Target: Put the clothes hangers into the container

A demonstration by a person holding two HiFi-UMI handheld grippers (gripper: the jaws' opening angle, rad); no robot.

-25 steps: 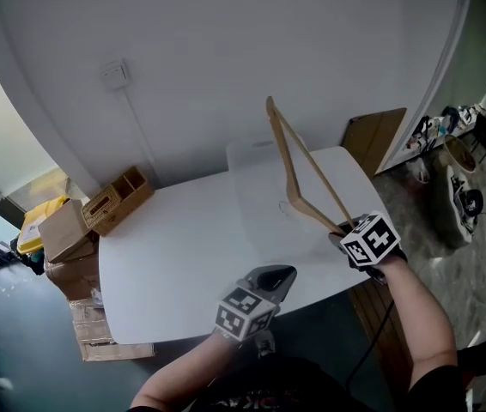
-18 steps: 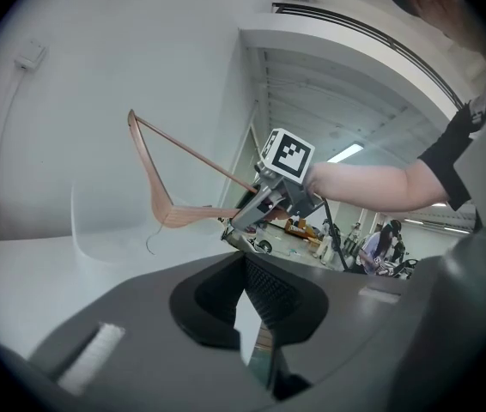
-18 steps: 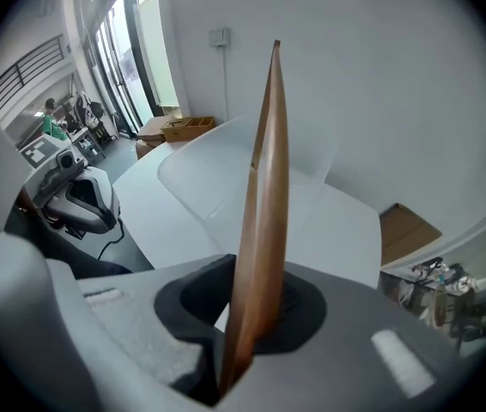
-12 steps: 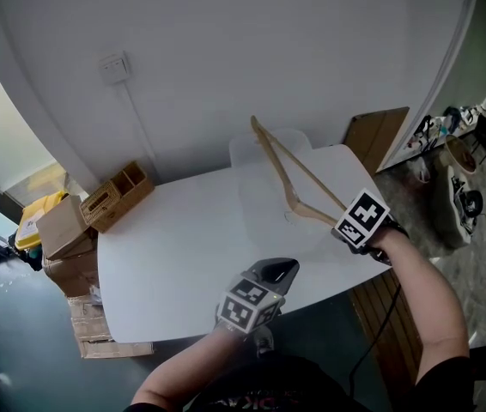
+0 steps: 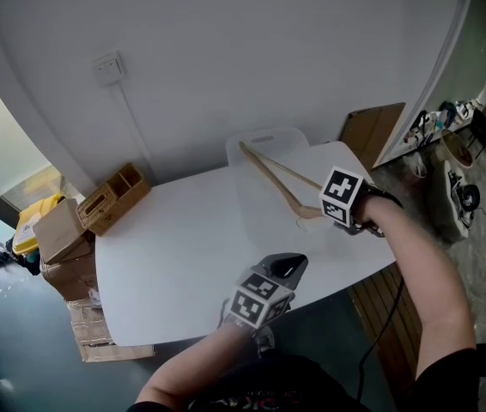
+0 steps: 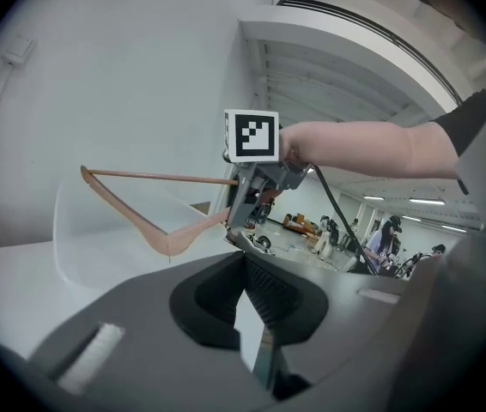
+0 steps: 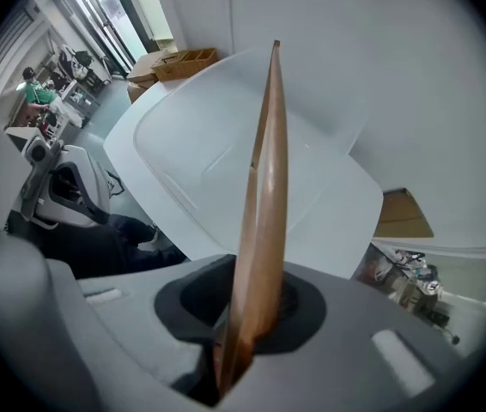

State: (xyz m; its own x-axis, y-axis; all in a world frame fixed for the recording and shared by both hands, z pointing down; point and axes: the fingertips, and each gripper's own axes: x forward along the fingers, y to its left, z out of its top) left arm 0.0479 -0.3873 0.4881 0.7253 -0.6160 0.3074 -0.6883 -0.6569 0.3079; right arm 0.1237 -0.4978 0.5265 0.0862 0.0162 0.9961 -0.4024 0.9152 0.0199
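Swung down from its steep, upright tilt of a second ago, the wooden hanger point(image 5: 266, 174) now lies low and slanted over the translucent container point(image 5: 260, 136) in the upper middle of the head view. The right tongs point(image 5: 333, 209) have travelled up and left in the frame with it. The left tongs point(image 5: 273, 273) sit much where they were, at the lower centre near the front edge of the white surface point(image 5: 166, 256).

The right gripper view shows the right tongs point(image 7: 252, 316) pinching one end of the hanger point(image 7: 264, 204), which runs edge-on away from the camera with the container's point(image 7: 200, 153) open mouth spread beneath it. The left gripper view shows the left tongs point(image 6: 252, 316) drawn close together with only a sliver of light between them and nothing in them. Beyond them the hanger point(image 6: 140, 221) hangs against the container's pale wall point(image 6: 80, 230).

By my reading the task is close to done for this hanger. It has been carried to the container and lowered toward it, with its far tip near the far rim. Whether it touches the bottom I cannot tell. What is left is to settle it inside and let go. No other hanger shows on the surface, and none is visible lying in the container.
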